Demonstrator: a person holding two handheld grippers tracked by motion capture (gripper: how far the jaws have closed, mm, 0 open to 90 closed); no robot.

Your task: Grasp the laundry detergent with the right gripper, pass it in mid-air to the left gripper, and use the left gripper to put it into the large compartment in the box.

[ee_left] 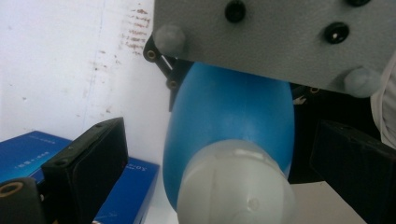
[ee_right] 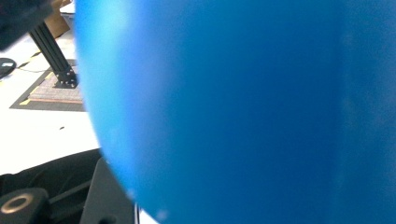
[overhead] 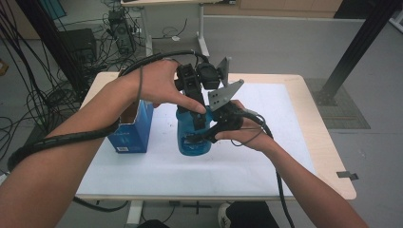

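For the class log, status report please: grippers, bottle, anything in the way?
Right gripper shut on blue bottle. Left gripper open astride its white cap. Bottle upright on table. Blue box beside it, apart.

The bottle [overhead: 190, 137] is coloured translucent blue, its cap [ee_left: 236, 184] frosted white. The box [overhead: 130, 133] is printed deep blue with pale lettering. The worktop [overhead: 266, 156] is covered in white, edged by light wood. Both jaws are finished black.

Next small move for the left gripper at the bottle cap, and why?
Probably close the left gripper on the white cap: its fingers stand apart on either side of it, while the right gripper already clamps the blue bottle steady.
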